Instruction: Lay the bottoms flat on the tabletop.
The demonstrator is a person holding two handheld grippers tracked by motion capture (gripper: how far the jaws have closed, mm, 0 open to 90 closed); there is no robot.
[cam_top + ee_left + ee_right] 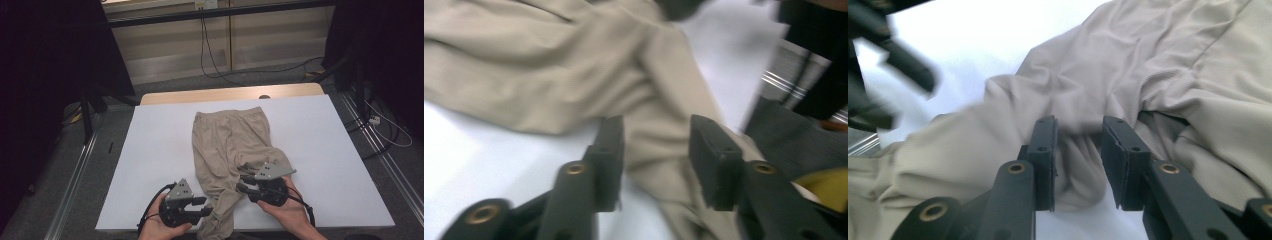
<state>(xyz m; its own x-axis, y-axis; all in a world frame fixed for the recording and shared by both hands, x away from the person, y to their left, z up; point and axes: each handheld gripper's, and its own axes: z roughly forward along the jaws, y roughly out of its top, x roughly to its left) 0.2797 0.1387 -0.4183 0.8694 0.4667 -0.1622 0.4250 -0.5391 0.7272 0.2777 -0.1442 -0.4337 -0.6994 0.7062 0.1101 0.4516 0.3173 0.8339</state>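
Lying on the white table top [320, 150], a pair of beige trousers [227, 145] runs from the middle of the table to the near edge. Waistband toward the far edge, legs toward the near edge. One leg end hangs just over the near edge, between the two hands.

Left gripper [202, 206]: held near the near edge, just left of the lower trouser leg. In the left gripper view its jaws stand apart, with the trouser leg [664, 125] lying beyond and between them; pads do not press the cloth. View is blurred, so contact at the tips cannot be judged finely. Bare table surface [484, 160] shows to the left of the jaws.

Right gripper [245, 186]: held at the right side of the legs, near the near edge, pointing left into the fabric. In the right gripper view a bunched fold of trouser cloth [1078, 145] sits in the gap between the two jaws. Jaws are partly apart; a sliver of gap shows on each side of the fold, so no firm pinch is seen. White table [973, 45] shows beyond, with the other gripper [893, 65] blurred at the upper left.

Fabric is creased around the crotch and along both legs. Grey three-cornered plates top both grippers in the high view.
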